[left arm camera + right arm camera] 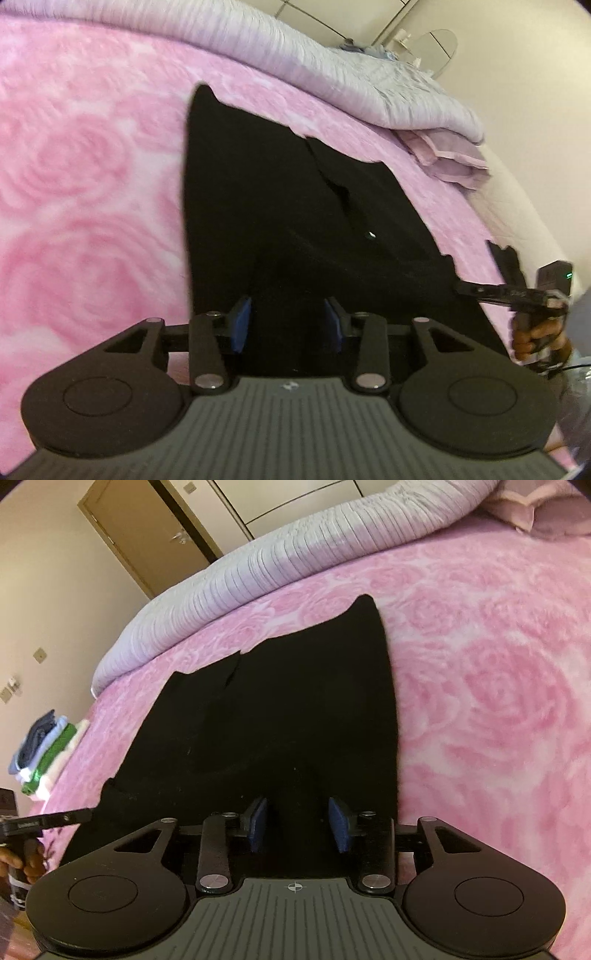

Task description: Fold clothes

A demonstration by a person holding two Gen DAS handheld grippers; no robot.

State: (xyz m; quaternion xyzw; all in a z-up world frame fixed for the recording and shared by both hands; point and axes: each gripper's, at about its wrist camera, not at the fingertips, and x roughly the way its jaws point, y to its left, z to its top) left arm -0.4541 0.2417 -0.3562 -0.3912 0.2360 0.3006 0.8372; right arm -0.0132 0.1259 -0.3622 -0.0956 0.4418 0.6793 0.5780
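A black garment (295, 206) lies spread on the pink rose-patterned bed cover (92, 166); it also shows in the right wrist view (288, 709). My left gripper (287, 321) has its blue-padded jaws apart with the garment's near edge lying between them. My right gripper (300, 825) stands the same way at another part of the near edge. Whether either pad touches the cloth is hidden by the black fabric. The right gripper also shows at the garment's right corner in the left wrist view (480, 290).
A rolled lilac-grey duvet (351, 74) lies along the far side of the bed (498, 701). A folded pink cloth (450, 155) sits beside it. A stack of folded clothes (44, 753) lies at the bed's left end. A door (147, 531) stands beyond.
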